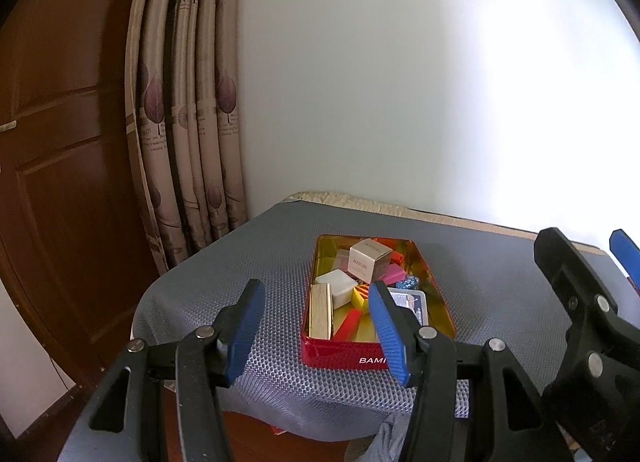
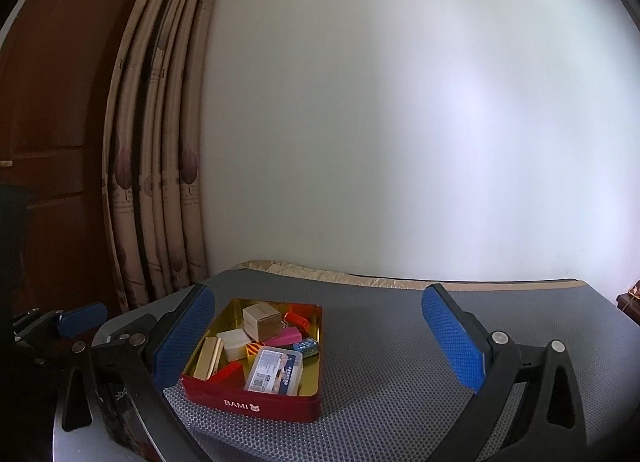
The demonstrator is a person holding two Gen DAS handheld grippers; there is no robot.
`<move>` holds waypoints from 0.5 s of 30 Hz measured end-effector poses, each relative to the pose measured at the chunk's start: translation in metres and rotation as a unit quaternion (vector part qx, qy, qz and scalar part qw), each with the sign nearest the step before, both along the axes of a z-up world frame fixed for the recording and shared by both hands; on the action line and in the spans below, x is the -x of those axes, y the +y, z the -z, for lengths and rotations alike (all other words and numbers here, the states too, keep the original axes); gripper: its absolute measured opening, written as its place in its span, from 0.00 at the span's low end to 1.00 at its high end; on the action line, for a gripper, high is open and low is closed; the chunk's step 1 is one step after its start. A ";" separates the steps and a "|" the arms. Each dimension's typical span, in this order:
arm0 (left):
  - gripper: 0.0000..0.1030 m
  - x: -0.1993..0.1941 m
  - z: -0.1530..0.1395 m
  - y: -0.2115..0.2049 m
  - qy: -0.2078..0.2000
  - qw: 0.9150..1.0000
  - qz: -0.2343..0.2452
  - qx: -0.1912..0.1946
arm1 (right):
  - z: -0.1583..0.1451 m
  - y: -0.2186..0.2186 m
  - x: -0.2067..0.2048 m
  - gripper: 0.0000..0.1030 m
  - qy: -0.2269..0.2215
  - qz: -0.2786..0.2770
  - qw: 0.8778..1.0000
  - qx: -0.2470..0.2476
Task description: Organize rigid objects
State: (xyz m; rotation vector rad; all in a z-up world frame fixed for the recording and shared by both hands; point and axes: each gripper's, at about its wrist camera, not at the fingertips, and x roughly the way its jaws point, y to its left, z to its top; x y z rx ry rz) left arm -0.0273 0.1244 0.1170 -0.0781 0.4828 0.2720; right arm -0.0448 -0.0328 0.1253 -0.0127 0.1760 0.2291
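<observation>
Both wrist cameras sit low at the table's near edge, facing forward toward the white wall at 12 o'clock. The left wrist view has the red tin close at 1 o'clock; the right wrist view has it at 10 o'clock. Both share the tin, grey mat and curtain.

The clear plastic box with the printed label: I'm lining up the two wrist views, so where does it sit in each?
Left wrist: clear plastic box lies in the red tin's near right corner, partly hidden behind the left gripper's right finger.
Right wrist: clear plastic box in full view, same near right corner.
Shared landmark: the white BAMI lettering on the tin's front wall.
</observation>
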 end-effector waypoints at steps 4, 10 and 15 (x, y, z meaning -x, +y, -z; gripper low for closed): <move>0.53 -0.001 0.000 -0.001 0.004 1.000 0.000 -0.005 | 0.001 0.002 0.000 1.00 0.002 0.000 1.000 0.001; 0.53 0.000 -0.001 0.002 0.005 1.000 -0.003 0.001 | 0.001 0.004 0.001 1.00 0.005 -0.001 1.000 -0.002; 0.53 -0.001 0.000 0.001 0.010 1.000 0.000 0.000 | 0.001 0.008 0.003 1.00 0.005 -0.003 1.000 -0.002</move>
